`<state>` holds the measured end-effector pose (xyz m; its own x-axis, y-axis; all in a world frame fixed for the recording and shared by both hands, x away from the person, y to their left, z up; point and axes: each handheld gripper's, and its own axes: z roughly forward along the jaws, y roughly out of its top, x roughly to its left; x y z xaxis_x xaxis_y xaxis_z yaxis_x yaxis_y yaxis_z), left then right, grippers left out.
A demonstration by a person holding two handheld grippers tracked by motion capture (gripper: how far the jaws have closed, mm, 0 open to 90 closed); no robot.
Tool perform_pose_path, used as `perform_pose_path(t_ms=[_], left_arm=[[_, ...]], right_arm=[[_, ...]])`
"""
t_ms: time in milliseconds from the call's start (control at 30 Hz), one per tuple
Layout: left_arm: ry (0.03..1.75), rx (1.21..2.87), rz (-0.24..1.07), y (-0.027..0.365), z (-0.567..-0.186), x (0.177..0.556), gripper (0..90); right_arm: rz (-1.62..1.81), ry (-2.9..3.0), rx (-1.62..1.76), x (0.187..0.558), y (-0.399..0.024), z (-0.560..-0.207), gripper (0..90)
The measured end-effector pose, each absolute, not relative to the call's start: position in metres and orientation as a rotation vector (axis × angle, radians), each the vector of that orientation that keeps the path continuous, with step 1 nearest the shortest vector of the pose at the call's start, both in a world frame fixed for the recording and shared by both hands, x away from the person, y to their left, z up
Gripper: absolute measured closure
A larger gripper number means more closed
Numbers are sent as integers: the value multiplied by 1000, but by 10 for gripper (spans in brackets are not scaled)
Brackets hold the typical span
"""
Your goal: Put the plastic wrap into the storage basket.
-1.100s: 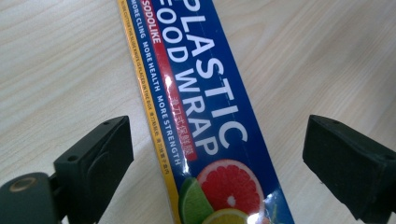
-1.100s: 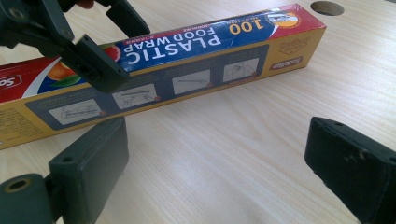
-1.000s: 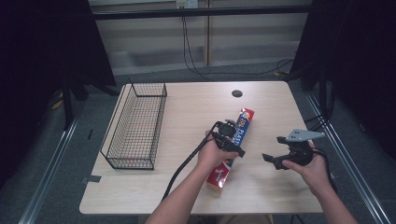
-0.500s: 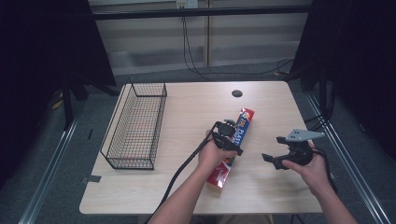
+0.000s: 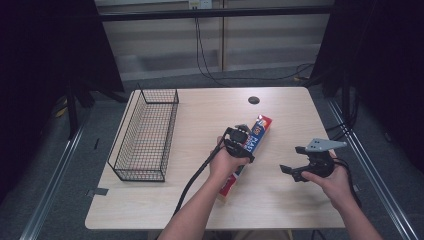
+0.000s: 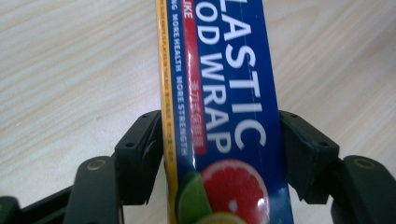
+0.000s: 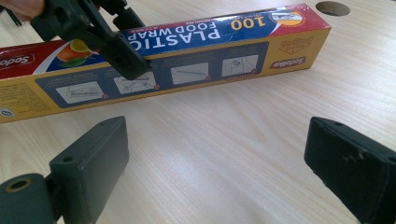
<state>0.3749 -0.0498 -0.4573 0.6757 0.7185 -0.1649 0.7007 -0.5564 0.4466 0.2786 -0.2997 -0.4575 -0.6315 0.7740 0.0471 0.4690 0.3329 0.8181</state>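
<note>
Plastic wrap box lies flat at centre frame on the counter; the left gripper has just been closing, its jaws now against the box's sides. Grasp step in hand; a steady lift comes next, likely toward the wire basket at left. Right gripper idles at lower right, jaws wide apart.

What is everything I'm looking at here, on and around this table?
Plastic food wrap box: one, blue, red and yellow, lying mid-table.
Wire basket: one, black, on the table's left side.
Round hole: one, dark, near the far edge.
Table: one, pale wood.
Left gripper: one, black, jaws just closing, pads against the box's two long sides.
Right gripper: one, black, jaws wide apart over bare table right of the box.
</note>
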Motion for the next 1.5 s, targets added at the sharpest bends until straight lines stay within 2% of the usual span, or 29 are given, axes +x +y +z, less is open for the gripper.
perform_pose_path(t_ms=[100, 267, 333, 600, 1500], left_arm=[[1113, 2396, 57, -55, -463, 377, 296], [1157, 2459, 112, -58, -456, 378, 412], [1156, 2493, 128, -56, -455, 377, 419], [1192, 2492, 47, -32, -441, 380, 429], [1291, 2454, 55, 24, -397, 379, 433]], right_arm=[[1208, 2245, 1106, 278, -301, -456, 63], [1208, 2246, 1101, 278, -302, -456, 63], [1210, 2250, 1097, 278, -301, -457, 63], [1213, 2242, 1103, 279, -302, -456, 62], [1238, 2245, 1106, 279, -300, -457, 32]])
